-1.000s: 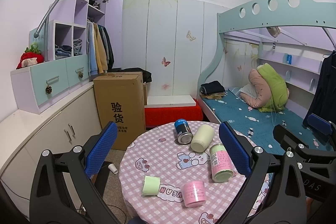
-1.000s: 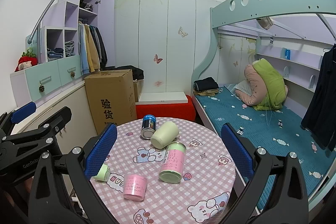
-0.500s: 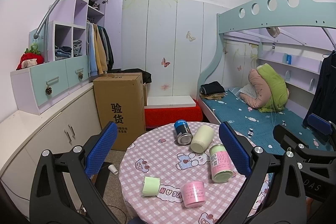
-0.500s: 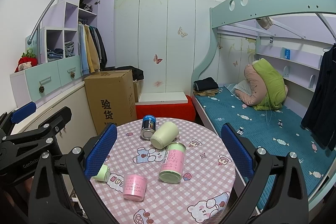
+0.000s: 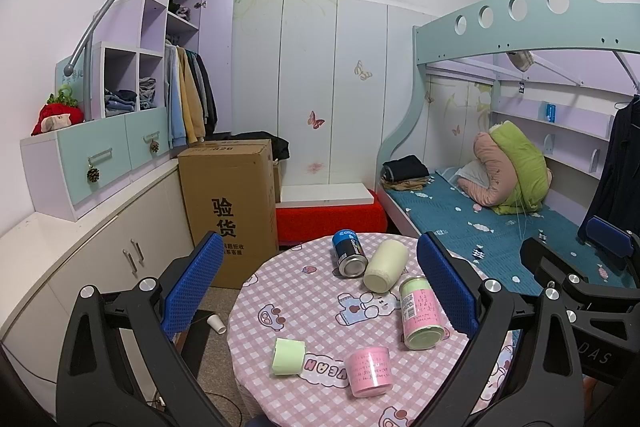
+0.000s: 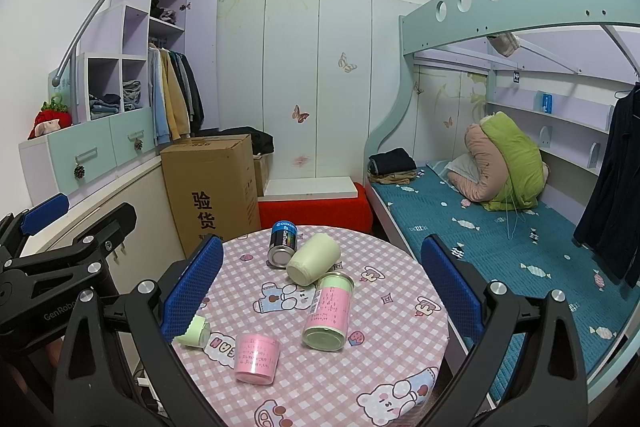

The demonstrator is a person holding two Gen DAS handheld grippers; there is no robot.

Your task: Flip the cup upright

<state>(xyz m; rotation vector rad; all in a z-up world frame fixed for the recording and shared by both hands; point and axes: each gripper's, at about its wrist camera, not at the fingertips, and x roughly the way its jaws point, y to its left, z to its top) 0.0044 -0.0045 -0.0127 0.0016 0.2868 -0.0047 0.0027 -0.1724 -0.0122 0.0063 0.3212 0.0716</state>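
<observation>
A round table [image 5: 288, 291] [image 6: 400, 323] with a pink checked cloth holds several containers. A cream cup [image 5: 385, 266] [image 6: 313, 259] lies on its side beside a blue can [image 5: 349, 253] [image 6: 283, 243], also on its side. A pink-and-green tall can [image 5: 421, 311] [image 6: 329, 311] lies on its side. A pink cup [image 5: 368, 371] [image 6: 256, 358] stands mouth down. A small green cup [image 5: 288, 355] [image 6: 194, 331] lies at the table's left edge. My left gripper [image 5: 320, 287] and right gripper [image 6: 320, 287] are both open and empty, held above the table's near side.
A cardboard box [image 5: 230, 207] stands left of the table beside white cabinets [image 5: 100, 259]. A red bench [image 5: 328, 219] is behind the table. A bunk bed [image 5: 500, 219] runs along the right. A small paper cup [image 5: 216, 323] lies on the floor.
</observation>
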